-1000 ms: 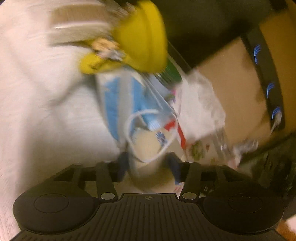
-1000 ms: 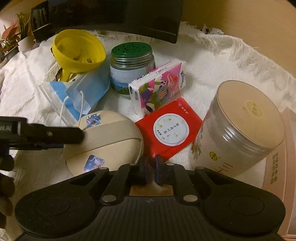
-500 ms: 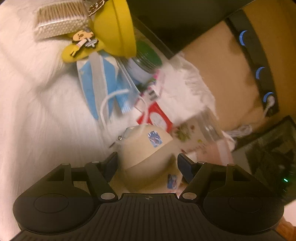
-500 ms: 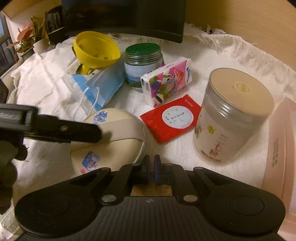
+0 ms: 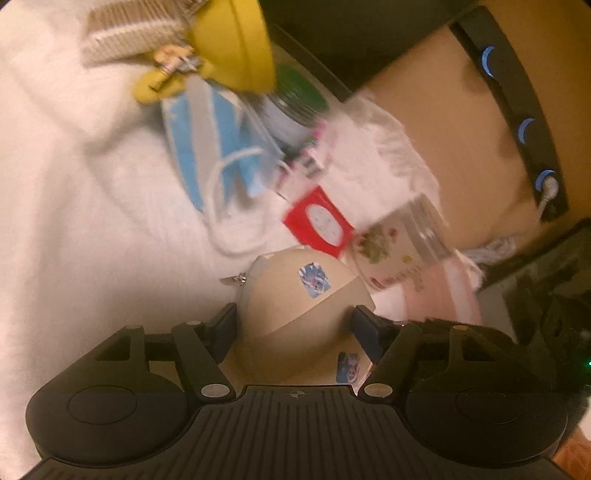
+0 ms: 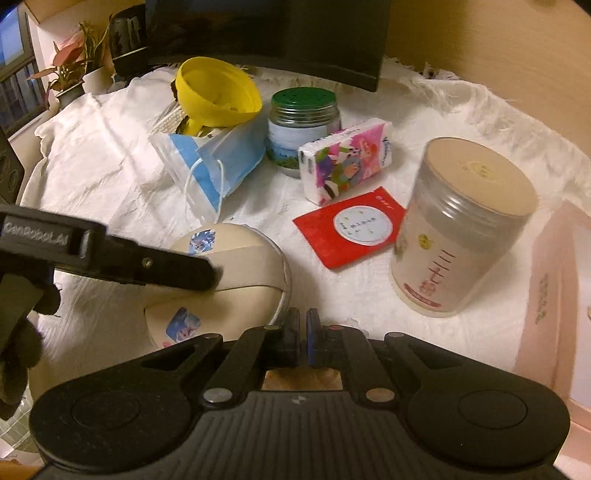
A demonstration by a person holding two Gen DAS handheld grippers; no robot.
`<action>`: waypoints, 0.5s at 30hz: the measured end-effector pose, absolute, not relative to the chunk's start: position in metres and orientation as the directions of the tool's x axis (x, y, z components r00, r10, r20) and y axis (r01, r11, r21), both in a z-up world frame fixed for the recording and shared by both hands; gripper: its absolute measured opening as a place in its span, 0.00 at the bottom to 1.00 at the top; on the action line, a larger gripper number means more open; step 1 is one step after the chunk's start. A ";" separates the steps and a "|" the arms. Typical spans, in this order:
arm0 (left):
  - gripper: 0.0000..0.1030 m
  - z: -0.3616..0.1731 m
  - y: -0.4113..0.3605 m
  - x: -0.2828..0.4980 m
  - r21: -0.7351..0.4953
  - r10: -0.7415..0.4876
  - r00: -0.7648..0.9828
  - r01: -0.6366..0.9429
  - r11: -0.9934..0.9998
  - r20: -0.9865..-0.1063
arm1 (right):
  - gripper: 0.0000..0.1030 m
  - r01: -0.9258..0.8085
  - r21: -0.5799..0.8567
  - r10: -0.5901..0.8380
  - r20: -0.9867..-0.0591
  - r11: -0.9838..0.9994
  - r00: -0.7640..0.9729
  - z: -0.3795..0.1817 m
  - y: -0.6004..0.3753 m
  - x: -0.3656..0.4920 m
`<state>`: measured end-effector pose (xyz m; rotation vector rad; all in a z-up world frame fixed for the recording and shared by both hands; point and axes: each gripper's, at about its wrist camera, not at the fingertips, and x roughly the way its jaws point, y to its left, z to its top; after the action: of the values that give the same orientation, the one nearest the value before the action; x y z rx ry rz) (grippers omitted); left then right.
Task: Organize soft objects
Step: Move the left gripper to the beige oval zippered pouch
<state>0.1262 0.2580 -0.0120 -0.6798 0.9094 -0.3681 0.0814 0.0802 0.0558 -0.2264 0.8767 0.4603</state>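
A beige round zip pouch with small stickers [image 5: 295,314] lies on the white cloth; it also shows in the right wrist view [image 6: 240,273]. My left gripper [image 5: 293,325] is open, with one finger on each side of the pouch and close to its sides. In the right wrist view one left finger [image 6: 155,264] lies across the pouch top. My right gripper [image 6: 302,341] is shut and empty, hovering just in front of the pouch. Blue face masks [image 6: 218,166], a pink tissue pack [image 6: 347,158] and a red packet [image 6: 351,225] lie behind.
A yellow funnel [image 6: 218,92], a green-lidded jar [image 6: 303,125] and a big clear canister [image 6: 465,229] stand on the white cloth [image 6: 110,155]. A pink box [image 6: 554,295] sits at the right edge. A black monitor [image 6: 266,33] and plants [image 6: 70,70] stand behind.
My left gripper has moved forward over the beige pouch, its fingers now on either side of it. The right gripper has pulled back and risen a little, staying shut.
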 end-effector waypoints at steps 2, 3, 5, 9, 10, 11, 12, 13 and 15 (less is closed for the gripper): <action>0.70 -0.011 0.259 0.125 -0.691 -0.572 0.578 0.019 0.723 -0.582 | 0.05 -0.470 -0.017 0.281 -0.783 0.882 0.555 0.054 0.079 0.081; 0.70 -0.009 0.260 0.123 -0.696 -0.579 0.583 0.032 0.717 -0.570 | 0.05 -0.469 -0.019 0.279 -0.782 0.883 0.557 0.053 0.077 0.080; 0.70 -0.006 0.264 0.122 -0.714 -0.603 0.586 0.058 0.697 -0.541 | 0.05 -0.462 -0.029 0.269 -0.780 0.886 0.565 0.051 0.076 0.079; 0.70 -0.005 0.271 0.119 -0.753 -0.659 0.569 0.102 0.650 -0.491 | 0.05 -0.451 -0.052 0.245 -0.782 0.891 0.573 0.047 0.076 0.079; 0.70 -0.005 0.271 0.119 -0.752 -0.667 0.556 0.108 0.650 -0.496 | 0.05 -0.452 -0.056 0.243 -0.782 0.890 0.575 0.047 0.077 0.079; 0.70 -0.007 0.269 0.120 -0.744 -0.669 0.536 0.109 0.659 -0.515 | 0.05 -0.453 -0.065 0.237 -0.780 0.889 0.579 0.046 0.078 0.079; 0.69 -0.010 0.268 0.122 -0.729 -0.666 0.509 0.104 0.676 -0.545 | 0.05 -0.459 -0.077 0.235 -0.777 0.885 0.583 0.045 0.080 0.079; 0.67 -0.015 0.266 0.123 -0.712 -0.653 0.485 0.086 0.697 -0.581 | 0.05 -0.468 -0.081 0.239 -0.777 0.880 0.582 0.044 0.082 0.079; 0.59 -0.020 0.266 0.124 -0.708 -0.624 0.512 0.043 0.705 -0.590 | 0.04 -0.474 -0.096 0.234 -0.773 0.875 0.590 0.044 0.086 0.077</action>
<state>0.1242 0.2664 -0.0199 -0.6936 0.9595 -0.4419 0.0773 0.0858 0.0438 -0.3077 0.8457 0.4196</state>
